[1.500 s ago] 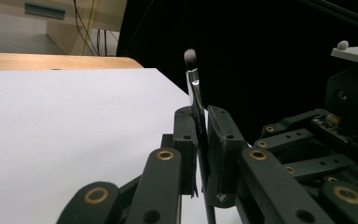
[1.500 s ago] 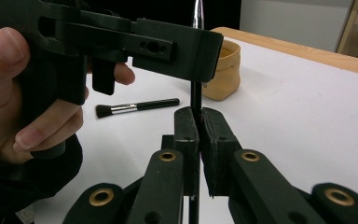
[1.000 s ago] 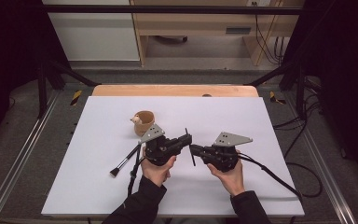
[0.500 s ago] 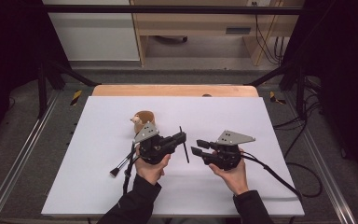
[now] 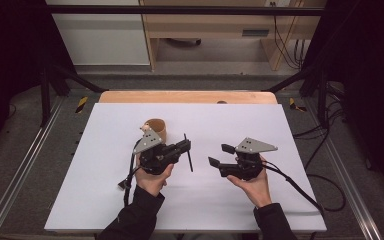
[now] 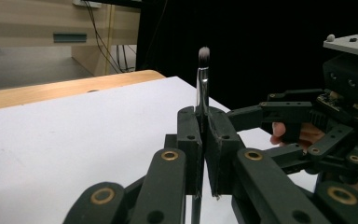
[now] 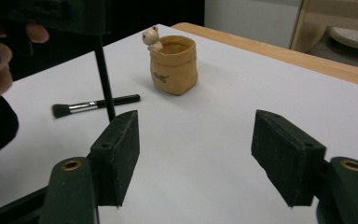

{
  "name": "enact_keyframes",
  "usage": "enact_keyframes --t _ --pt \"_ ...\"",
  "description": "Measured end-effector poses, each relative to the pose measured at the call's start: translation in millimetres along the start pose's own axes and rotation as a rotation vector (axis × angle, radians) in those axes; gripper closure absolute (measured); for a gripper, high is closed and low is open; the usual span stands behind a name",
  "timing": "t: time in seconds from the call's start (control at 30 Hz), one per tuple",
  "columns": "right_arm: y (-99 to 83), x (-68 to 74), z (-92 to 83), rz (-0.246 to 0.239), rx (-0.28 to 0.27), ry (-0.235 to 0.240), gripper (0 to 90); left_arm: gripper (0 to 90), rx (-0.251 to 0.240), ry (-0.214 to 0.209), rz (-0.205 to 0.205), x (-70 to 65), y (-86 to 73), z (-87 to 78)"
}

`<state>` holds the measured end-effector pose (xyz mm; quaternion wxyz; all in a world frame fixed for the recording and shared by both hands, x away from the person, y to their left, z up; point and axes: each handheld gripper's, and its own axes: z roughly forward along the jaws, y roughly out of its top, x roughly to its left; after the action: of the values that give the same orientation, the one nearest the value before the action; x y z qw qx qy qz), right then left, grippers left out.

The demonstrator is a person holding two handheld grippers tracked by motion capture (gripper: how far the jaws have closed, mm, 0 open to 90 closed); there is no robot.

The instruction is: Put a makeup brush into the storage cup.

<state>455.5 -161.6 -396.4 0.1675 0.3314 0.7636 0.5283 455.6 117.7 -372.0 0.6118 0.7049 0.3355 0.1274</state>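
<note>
Left gripper (image 6: 204, 140), centre frame: clamped on upright slim brush (image 6: 202, 84), bristles topmost. Right gripper (image 6: 326, 126), right edge: spread apart. White table sheet (image 6: 74, 140) beneath.

- A tan sack-shaped pot (image 7: 173, 65) stands upright at about 11 o'clock from the middle of the white board (image 5: 230, 120), with a small bear figure (image 7: 152, 37) on its rim.
- A black-handled brush (image 7: 95, 104) lies flat at about 8 o'clock, near the pot but not touching it.
- A wooden table edge (image 5: 187, 97) shows at 12 o'clock.
- Beyond it are wooden furniture (image 5: 215, 30) at 12 o'clock, a white cabinet (image 5: 97, 35) at 11 and hanging cables (image 5: 285, 45) at 1.
- Yellow-and-black markers lie at 10 o'clock (image 5: 81, 104) and 2 o'clock (image 5: 294, 104).
- A metal rail (image 5: 25, 165) runs along 9 o'clock.
</note>
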Motion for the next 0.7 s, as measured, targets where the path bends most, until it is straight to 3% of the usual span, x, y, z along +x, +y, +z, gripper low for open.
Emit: enact_keyframes --t 0.3,0.7 --pt "-2.9 -6.1 -2.9 -0.007 0.029 -0.043 21.4 84.7 0.002 0.032 0.02 9.5 4.8 -14.4" --pt "-7.9 -11.8 -12.1 0.01 0.027 -0.084 14.9 84.7 0.005 0.073 0.039 21.1 13.4 -31.4"
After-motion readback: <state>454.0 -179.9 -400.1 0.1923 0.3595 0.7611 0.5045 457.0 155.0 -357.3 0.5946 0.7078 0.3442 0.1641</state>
